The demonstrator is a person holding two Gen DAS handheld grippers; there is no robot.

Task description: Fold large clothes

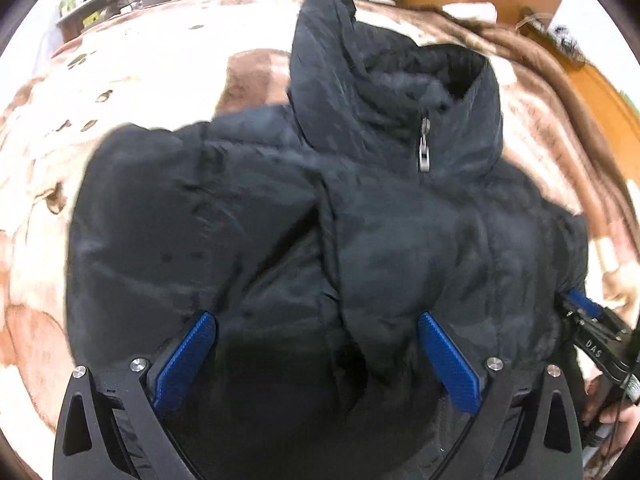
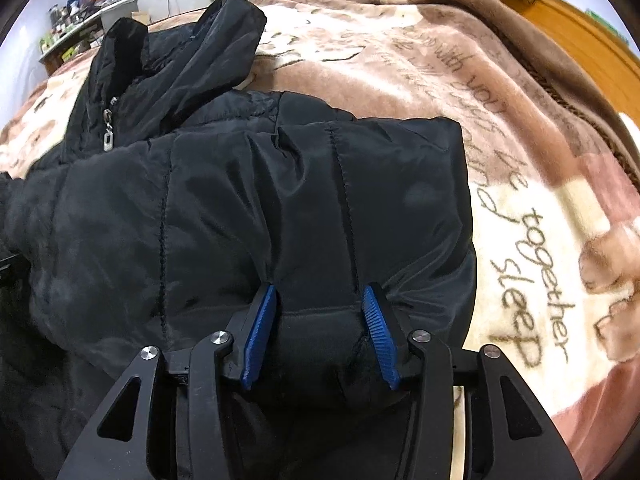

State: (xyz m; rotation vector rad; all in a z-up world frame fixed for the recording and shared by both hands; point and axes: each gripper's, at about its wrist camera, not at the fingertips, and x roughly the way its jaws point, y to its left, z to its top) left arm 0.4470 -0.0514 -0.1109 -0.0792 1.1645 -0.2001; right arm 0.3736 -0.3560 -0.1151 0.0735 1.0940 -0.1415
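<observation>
Your black puffer jacket [image 2: 248,208] lies on the bed's blanket [image 2: 500,128], which reads "together" and "sleep". Your left gripper [image 1: 316,344] stands wide apart above it, holding nothing. Your right gripper [image 2: 320,320], marked "DAS", has a jacket fold between its half-parted fingers.

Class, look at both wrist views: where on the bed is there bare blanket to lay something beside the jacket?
Bare blanket lies right of the black jacket, around the woven lettering, and left of it in the left view. The middle is crowded: jacket and both grippers.
</observation>
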